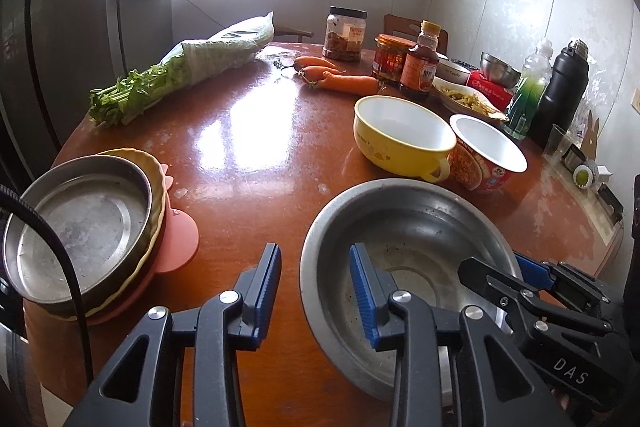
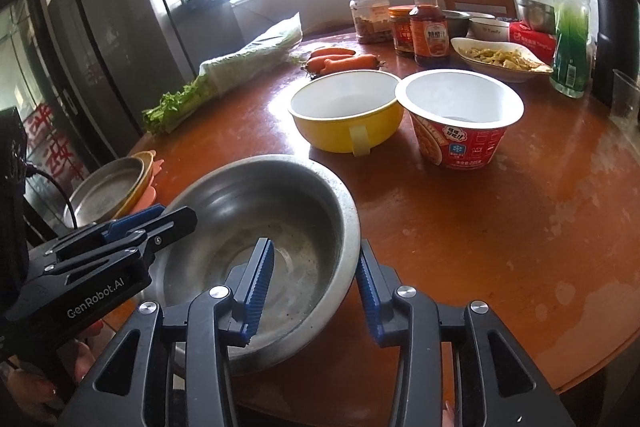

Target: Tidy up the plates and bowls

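Plates look stacked already, left of the left claw (image 1: 314, 291). Steel bowl (image 2: 256, 247) w/ both claws open astride its rim, right claw (image 2: 314, 293) too; probably not clamped. Yellow bowl (image 2: 346, 115), red cup bowl (image 2: 460, 123) ahead, unstacked.

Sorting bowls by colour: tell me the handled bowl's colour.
Handled bowl: yellow outside, white inside; clearest in right wrist view.
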Tool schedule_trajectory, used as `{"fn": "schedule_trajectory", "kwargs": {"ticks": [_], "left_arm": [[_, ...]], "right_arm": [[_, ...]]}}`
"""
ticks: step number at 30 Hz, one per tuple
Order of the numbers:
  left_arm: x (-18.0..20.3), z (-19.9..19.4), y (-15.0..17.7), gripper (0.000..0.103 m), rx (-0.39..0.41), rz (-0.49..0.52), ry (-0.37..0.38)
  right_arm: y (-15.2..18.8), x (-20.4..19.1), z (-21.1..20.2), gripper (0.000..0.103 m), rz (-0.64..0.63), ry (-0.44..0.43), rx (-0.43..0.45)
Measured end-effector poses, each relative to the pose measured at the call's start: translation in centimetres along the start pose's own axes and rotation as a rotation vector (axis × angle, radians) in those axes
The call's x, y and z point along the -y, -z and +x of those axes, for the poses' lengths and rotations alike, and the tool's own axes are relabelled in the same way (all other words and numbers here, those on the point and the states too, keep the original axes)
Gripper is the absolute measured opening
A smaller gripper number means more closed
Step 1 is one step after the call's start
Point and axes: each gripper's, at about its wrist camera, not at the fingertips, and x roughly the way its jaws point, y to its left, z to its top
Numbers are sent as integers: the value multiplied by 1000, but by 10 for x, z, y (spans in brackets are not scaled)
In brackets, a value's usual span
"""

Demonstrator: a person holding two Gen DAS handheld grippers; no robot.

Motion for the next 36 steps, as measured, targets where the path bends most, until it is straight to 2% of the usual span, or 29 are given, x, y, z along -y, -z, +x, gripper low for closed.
{"fn": "schedule_trajectory", "kwargs": {"ticks": [8,22,32,36], "left_arm": [[2,1,-8,42,-6,7,-5],[5,5,-45,46,-9,17,-7],[10,18,-82,46,-24,56,-24],[16,33,-99,47,-54,94,-32]], "right_arm": [[-8,7,1,47,30,-3,-6],[-45,12,13,48,60,-6,-15],[-72,18,32,48,132,0,-36],[-82,19,44,48,150,15,-50]]}}
